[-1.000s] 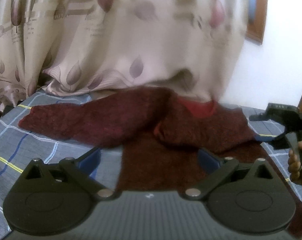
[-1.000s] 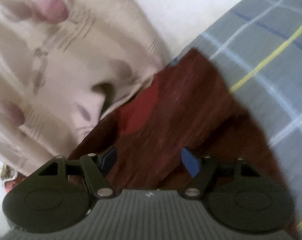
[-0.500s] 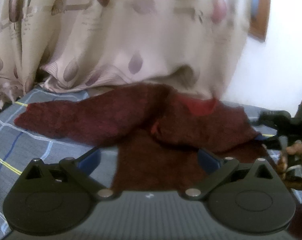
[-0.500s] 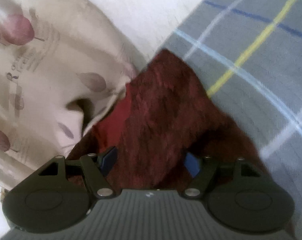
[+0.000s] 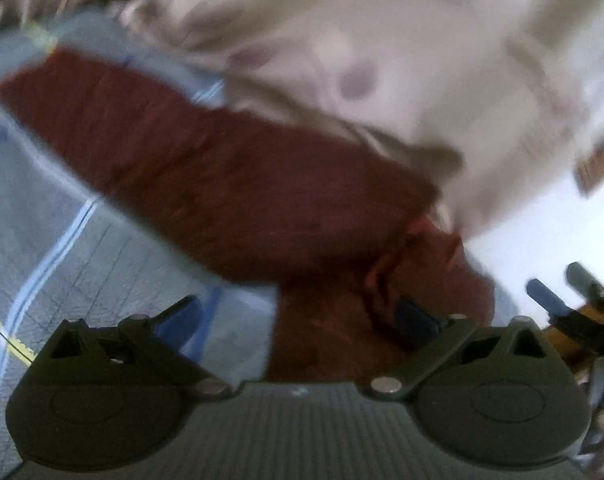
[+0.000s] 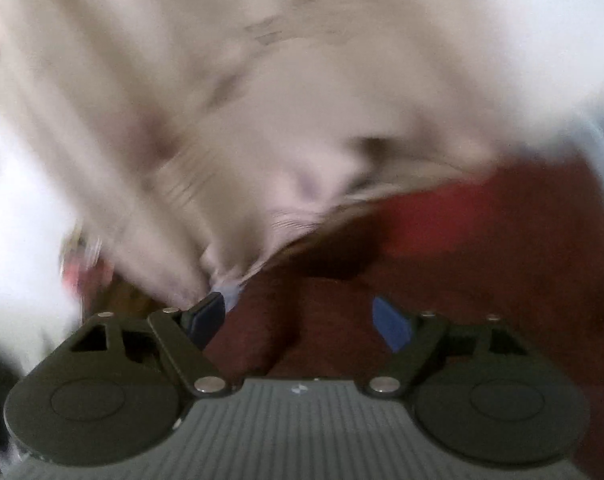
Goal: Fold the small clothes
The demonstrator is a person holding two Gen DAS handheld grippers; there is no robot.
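Observation:
A small dark red knitted sweater (image 5: 238, 192) lies on the grey checked bedsheet (image 5: 62, 248), one sleeve stretched out to the far left, its brighter red collar (image 5: 418, 232) near the curtain. My left gripper (image 5: 298, 320) is open, low over the sweater's body near the sleeve seam. My right gripper (image 6: 302, 316) is open over the sweater (image 6: 482, 248), close to the collar side; it also shows at the right edge of the left wrist view (image 5: 558, 300). Both views are blurred by motion.
A beige curtain (image 5: 382, 60) with leaf print hangs right behind the sweater and touches the bed; it also fills the upper part of the right wrist view (image 6: 242, 100). A white wall (image 5: 542, 240) is at the right.
Both grippers have swung and moved in closer to the sweater. The left view now tilts toward the left sleeve. The right view has turned toward the curtain and collar. Both stay open.

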